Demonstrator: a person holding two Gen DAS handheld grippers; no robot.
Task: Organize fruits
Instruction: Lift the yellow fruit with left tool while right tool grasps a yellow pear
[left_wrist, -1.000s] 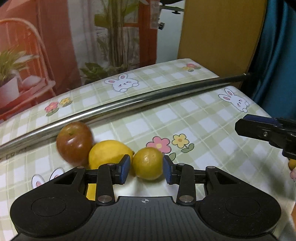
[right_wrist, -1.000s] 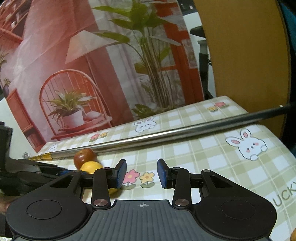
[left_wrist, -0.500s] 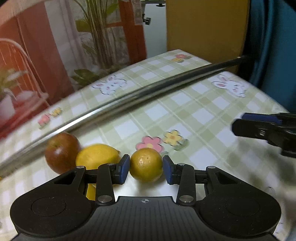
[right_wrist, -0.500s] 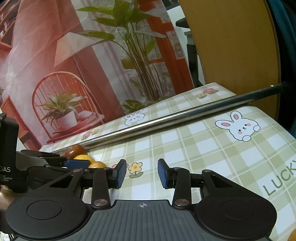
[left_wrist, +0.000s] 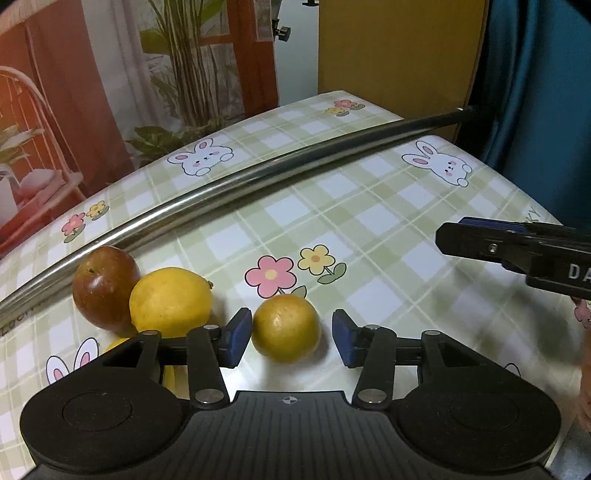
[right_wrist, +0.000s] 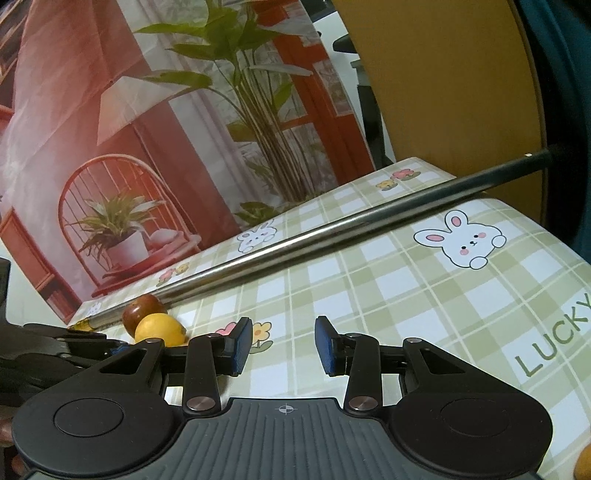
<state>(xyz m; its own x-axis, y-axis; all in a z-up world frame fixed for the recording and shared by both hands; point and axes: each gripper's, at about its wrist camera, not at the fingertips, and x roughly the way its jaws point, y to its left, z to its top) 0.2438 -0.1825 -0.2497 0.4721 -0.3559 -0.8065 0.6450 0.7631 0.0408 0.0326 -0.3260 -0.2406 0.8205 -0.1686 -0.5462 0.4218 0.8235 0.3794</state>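
The left gripper (left_wrist: 291, 338) stands with its blue-padded jaws spread apart, released, and a small round orange (left_wrist: 286, 327) sits on the table between them, close to the left pad with a clear gap on the right side; neither pad presses it. Just left of that gripper lies a yellow lemon (left_wrist: 170, 302), and behind it, touching it, a dark red apple (left_wrist: 103, 286); a sliver of another yellow fruit (left_wrist: 168, 376) shows under the left finger linkage, too hidden to name. The right gripper (right_wrist: 283, 345) is likewise parted and holds nothing, with only bare tablecloth between its pads; it hovers to the right of the fruit, and from the left wrist view its dark body enters from the right edge carrying white letters that read "DA" before the frame cuts them off. The table (right_wrist: 406, 295) wears a green-and-white checked cloth printed with white rabbits and pink and yellow flowers, and near its right edge the green word "LUCKY" runs partly out of view. A long shiny metal rod (left_wrist: 258, 177) lies diagonally across the cloth behind the fruit, close to the apple, with faint dark printing at its left end that cannot be read. Behind the table hangs a printed backdrop (right_wrist: 129, 147) of a chair, potted plants and red curtains.
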